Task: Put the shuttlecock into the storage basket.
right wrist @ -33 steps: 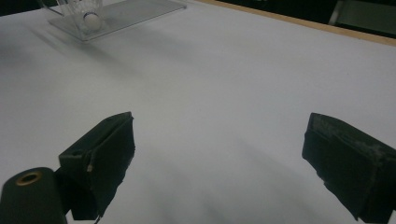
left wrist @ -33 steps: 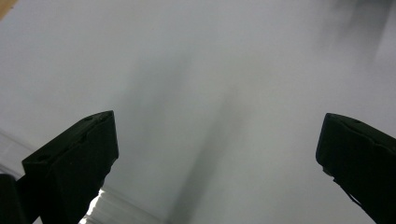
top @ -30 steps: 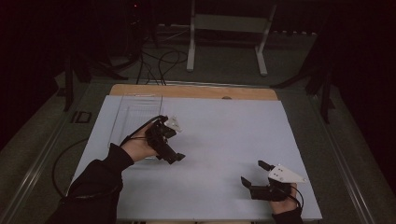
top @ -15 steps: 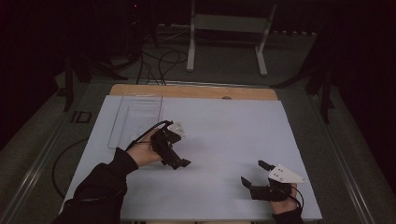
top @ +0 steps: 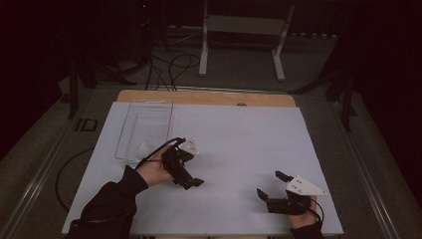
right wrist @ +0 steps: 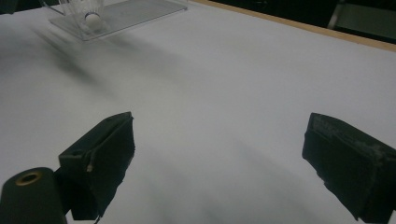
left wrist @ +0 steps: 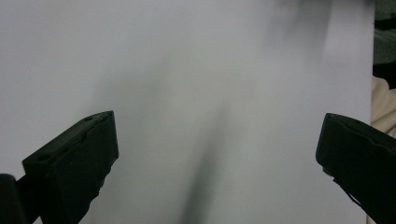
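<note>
A clear plastic tray [top: 144,127] lies at the back left of the white table sheet [top: 239,134]. A shuttlecock [right wrist: 91,13] with a white cork sits in the tray [right wrist: 121,14], at its near end. My left gripper [top: 190,180] hovers just right of the tray's near corner and points down at the sheet. Its jaws stand wide apart over bare white surface in the left gripper view [left wrist: 217,154], so it is open and empty. My right gripper [top: 271,184] rests low at the front right, open, with nothing between its jaws [right wrist: 219,154].
A wooden board edge [top: 209,97] runs along the far side of the sheet. Behind the table stand a white metal frame [top: 241,37] and loose cables [top: 169,64] on a dark floor. A cable [top: 64,174] trails off the table's left side.
My left gripper has drawn back from the tray toward the person and a little to the right. The right gripper has stayed put.
</note>
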`<state>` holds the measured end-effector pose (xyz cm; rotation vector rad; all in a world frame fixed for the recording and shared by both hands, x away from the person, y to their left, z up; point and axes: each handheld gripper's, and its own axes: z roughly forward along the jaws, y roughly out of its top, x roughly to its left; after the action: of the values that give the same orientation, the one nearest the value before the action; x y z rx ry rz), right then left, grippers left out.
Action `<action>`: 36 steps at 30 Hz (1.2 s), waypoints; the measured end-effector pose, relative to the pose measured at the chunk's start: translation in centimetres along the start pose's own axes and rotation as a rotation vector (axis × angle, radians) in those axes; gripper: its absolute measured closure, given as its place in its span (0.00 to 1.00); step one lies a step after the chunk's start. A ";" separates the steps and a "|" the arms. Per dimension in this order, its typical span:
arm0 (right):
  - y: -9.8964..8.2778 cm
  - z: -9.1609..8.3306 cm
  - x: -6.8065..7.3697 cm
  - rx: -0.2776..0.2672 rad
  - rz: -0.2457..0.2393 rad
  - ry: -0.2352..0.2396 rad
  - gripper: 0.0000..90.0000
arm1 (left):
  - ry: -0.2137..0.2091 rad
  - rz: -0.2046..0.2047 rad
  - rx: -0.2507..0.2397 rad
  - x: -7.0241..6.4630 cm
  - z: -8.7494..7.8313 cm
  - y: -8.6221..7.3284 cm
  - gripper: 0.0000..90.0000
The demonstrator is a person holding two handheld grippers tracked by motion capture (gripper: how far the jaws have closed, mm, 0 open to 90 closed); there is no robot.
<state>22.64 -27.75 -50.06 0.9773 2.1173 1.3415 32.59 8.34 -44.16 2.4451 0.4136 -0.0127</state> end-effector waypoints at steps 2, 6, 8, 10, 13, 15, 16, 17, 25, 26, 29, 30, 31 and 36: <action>0.0 0.0 0.0 0.001 0.002 0.001 0.10 | -0.008 0.005 0.001 -0.2 0.1 -0.2 0.00; 0.0 0.0 0.0 0.003 0.002 0.003 0.10 | -0.003 0.021 0.014 -0.5 0.4 -0.7 0.00; 0.0 0.0 0.0 0.003 0.002 0.005 0.10 | -0.006 0.024 0.028 -0.7 0.6 -1.0 0.00; 0.0 0.0 0.0 0.004 -0.001 0.005 0.10 | -0.002 0.026 0.034 -0.8 0.6 -1.3 0.00; 0.0 0.0 0.0 0.003 -0.003 0.007 0.10 | -0.009 0.020 0.034 -0.9 0.6 -1.8 0.00; 0.0 0.0 0.0 0.003 -0.003 0.006 0.10 | -0.007 0.022 0.041 -0.9 0.6 -2.1 0.00; 0.0 0.0 0.0 0.005 -0.002 0.006 0.10 | -0.007 0.017 0.039 -1.0 0.6 -2.3 0.00; 0.0 0.1 0.0 0.005 -0.001 0.007 0.10 | -0.008 0.012 0.035 -1.0 0.6 -2.5 0.00; 0.0 0.0 0.1 0.006 -0.007 0.003 0.10 | 0.001 0.021 0.040 -1.5 0.5 -3.7 0.00; 0.0 0.1 0.1 0.007 -0.008 0.003 0.10 | 0.007 0.018 0.039 -1.6 0.5 -3.8 0.00; 0.0 0.1 0.1 0.008 -0.009 0.003 0.10 | 0.012 0.026 0.051 -1.8 0.4 -4.2 0.00; 0.0 0.1 0.1 0.008 -0.009 0.002 0.10 | 0.012 0.028 0.051 -1.8 0.4 -4.4 0.00; 0.0 0.1 0.1 0.007 -0.010 0.002 0.10 | 0.011 0.026 0.046 -1.9 0.4 -4.6 0.00; 0.0 0.1 0.1 0.009 -0.011 0.005 0.10 | 0.010 0.027 0.053 -2.0 0.1 -5.4 0.00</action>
<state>22.65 -27.63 -50.12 0.9651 2.1317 1.3311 29.09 11.71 -47.26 2.5034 0.3889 -0.0003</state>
